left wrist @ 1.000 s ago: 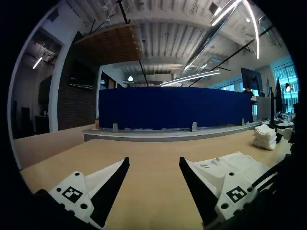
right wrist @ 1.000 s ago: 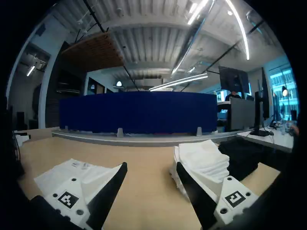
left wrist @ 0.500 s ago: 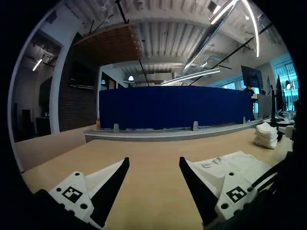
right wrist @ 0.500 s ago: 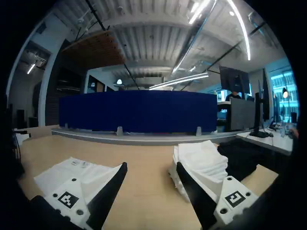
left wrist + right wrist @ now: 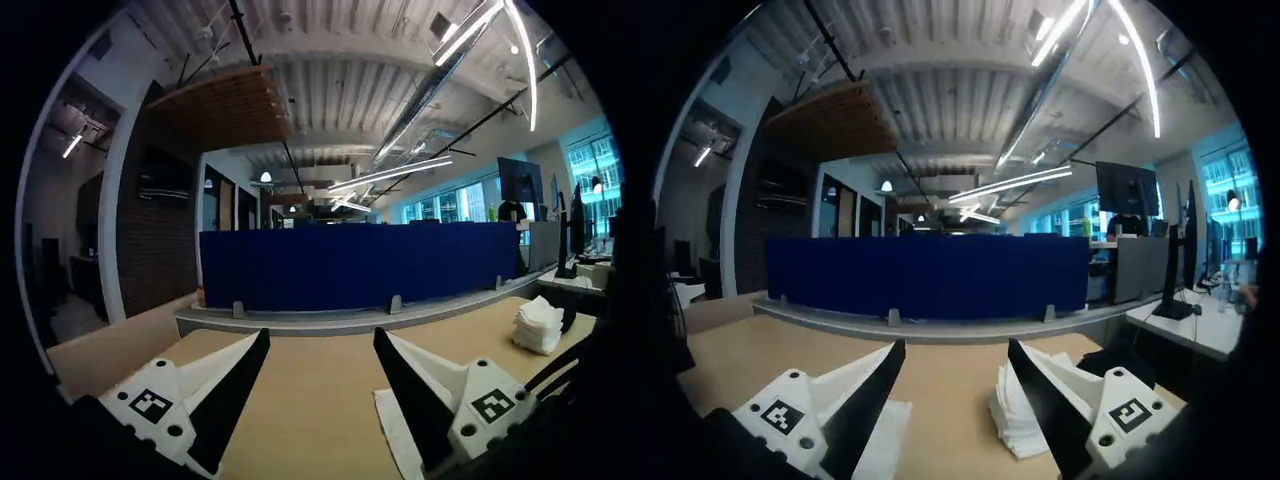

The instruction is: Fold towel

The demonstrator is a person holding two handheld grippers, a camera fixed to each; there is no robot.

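left gripper [image 5: 320, 331]: white fingers, black inner faces, black-and-white square marker on each
right gripper [image 5: 955, 342]: likewise white and black
towel [image 5: 394, 424]: plain white, under the right-hand jaw
towel stack [image 5: 1013, 410]: white, beside the right-hand jaw
table [image 5: 320, 400]: pale wood between the jaws
divider [image 5: 352, 268]: deep blue, ahead of the jaws

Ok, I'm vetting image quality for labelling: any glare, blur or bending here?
Left gripper view: ceiling light strips glare and bow from the fisheye; the towel stack is sharp. Right gripper view: windows wash out bluish; the blue divider curves.
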